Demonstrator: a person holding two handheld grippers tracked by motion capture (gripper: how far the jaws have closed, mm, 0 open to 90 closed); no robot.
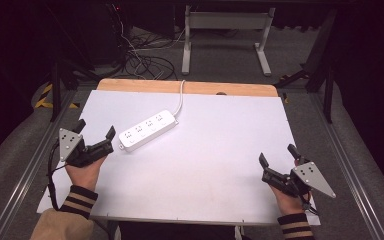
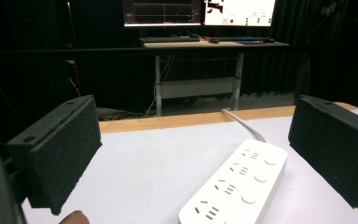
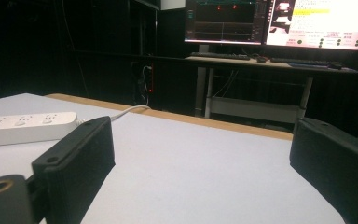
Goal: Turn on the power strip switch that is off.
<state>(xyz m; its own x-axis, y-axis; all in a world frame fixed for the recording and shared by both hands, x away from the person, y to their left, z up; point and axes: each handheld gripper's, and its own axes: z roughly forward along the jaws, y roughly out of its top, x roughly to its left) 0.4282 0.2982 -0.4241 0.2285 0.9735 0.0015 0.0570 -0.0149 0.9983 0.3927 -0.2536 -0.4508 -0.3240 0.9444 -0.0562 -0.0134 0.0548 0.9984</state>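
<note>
Power strip (image 1: 146, 130) lies flat on the white table (image 1: 220, 165), left of centre, long axis running diagonally up and to your right. Its white cord (image 1: 181, 95) leaves the far end and drops over the wooden back edge (image 1: 190, 88).

Your left gripper (image 1: 96, 134) sits just beside the strip's near end, jaws spread wide, nothing between them. In the left gripper view the strip (image 2: 235, 186) lies ahead and slightly right of the gap, pads (image 2: 60, 158) well clear of it. Your right gripper (image 1: 277, 162) rests near the right front corner, well apart from the strip, also spread and empty; its own view puts the strip (image 3: 25, 127) far off to the left.

Handling, as a judgement: rigid plastic shell, so it should not flex or crush under the jaws. Likely moderate in weight, and the stiff cord will drag and may swing the far end as you lift. The glossy casing looks slippery; the foam pads should help.

Best hold: across the narrow width, jaws on the two long side walls, close to the middle so it stays level. Avoid pinching top to bottom over the buttons (image 2: 260, 178). Near-end grip is closer but will let it tip.
</note>
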